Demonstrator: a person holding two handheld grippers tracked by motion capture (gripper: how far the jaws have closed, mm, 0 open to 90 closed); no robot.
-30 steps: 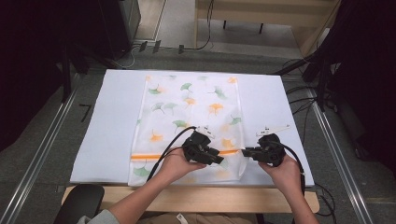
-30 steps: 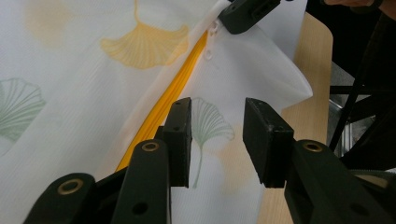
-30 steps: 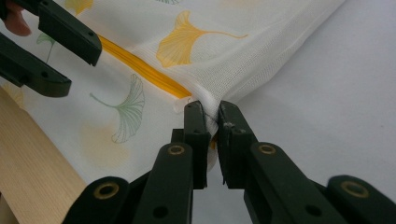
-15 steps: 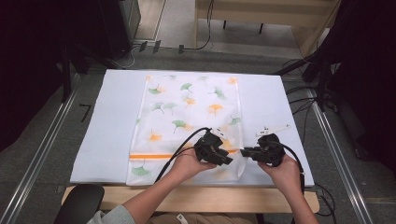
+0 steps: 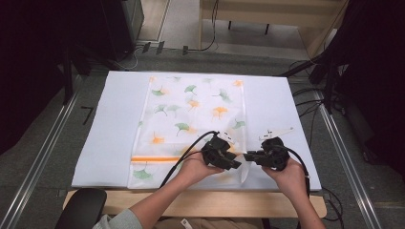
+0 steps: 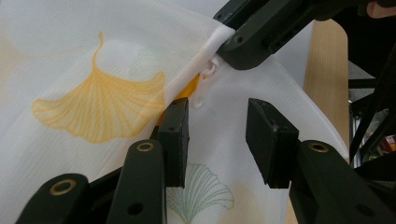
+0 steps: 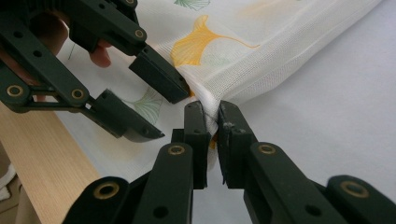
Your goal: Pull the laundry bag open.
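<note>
The mesh laundry bag (image 5: 193,119) lies flat on the white mat (image 5: 107,133). At its near right corner the right gripper (image 7: 211,122) pinches the zipper end. The left gripper (image 6: 217,140), just beside, has been opening, its fingers (image 6: 173,140) apart around bare fabric. Next, I judge, it must catch the zipper pull (image 6: 208,72).

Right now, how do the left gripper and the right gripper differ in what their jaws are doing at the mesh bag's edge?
The right gripper is shut on the mesh bag, pinching its folded edge; the left gripper stands open, its jaws having just been opening, with fabric and the white zipper pull ahead but nothing pressed. The left gripper points across the bag's face; the right gripper meets the edge from the side. Both sit at the bag's near right corner.
</note>
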